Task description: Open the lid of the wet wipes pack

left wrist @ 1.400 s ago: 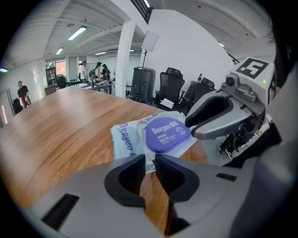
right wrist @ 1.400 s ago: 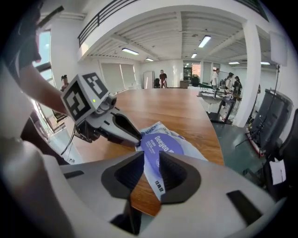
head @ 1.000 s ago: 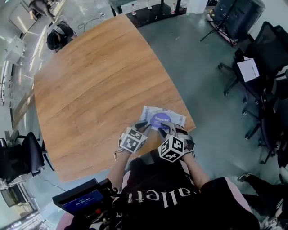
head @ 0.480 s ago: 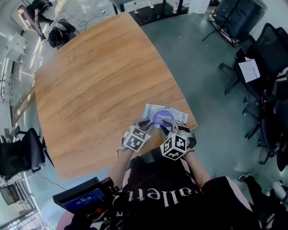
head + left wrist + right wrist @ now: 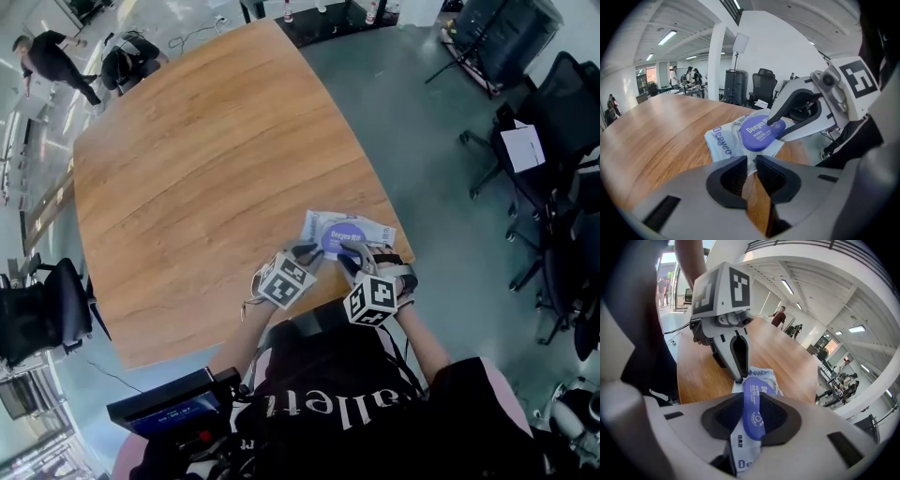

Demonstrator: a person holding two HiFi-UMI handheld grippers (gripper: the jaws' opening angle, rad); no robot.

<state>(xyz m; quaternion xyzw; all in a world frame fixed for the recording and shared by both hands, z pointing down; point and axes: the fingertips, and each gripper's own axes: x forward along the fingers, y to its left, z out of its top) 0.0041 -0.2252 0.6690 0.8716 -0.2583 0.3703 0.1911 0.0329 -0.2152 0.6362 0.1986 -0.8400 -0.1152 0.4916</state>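
The wet wipes pack (image 5: pixel 367 228), white with a round purple lid (image 5: pixel 339 237), lies near the table's front right edge. My left gripper (image 5: pixel 306 251) is shut, and its tips rest on the pack's near left edge (image 5: pixel 754 373). From the right, my right gripper (image 5: pixel 352 258) is shut on the rim of the lid (image 5: pixel 753 409). In the right gripper view the lid stands edge-on between the pads. In the left gripper view one right fingertip (image 5: pixel 771 123) lies on top of the lid (image 5: pixel 757 134) and the other sits under it. The pack (image 5: pixel 723 143) lies just ahead of the left gripper (image 5: pixel 751 171).
The wooden table (image 5: pixel 197 169) stretches away from me, and its edge runs close to the right of the pack. Office chairs (image 5: pixel 553 122) stand on the floor to the right, another chair (image 5: pixel 37 323) to the left. A person (image 5: pixel 52 56) and a dark bag (image 5: pixel 131 52) are beyond the far corner.
Both grippers stay at the pack. The right gripper has shifted slightly right and toward me. The pack has hardly moved on the table.
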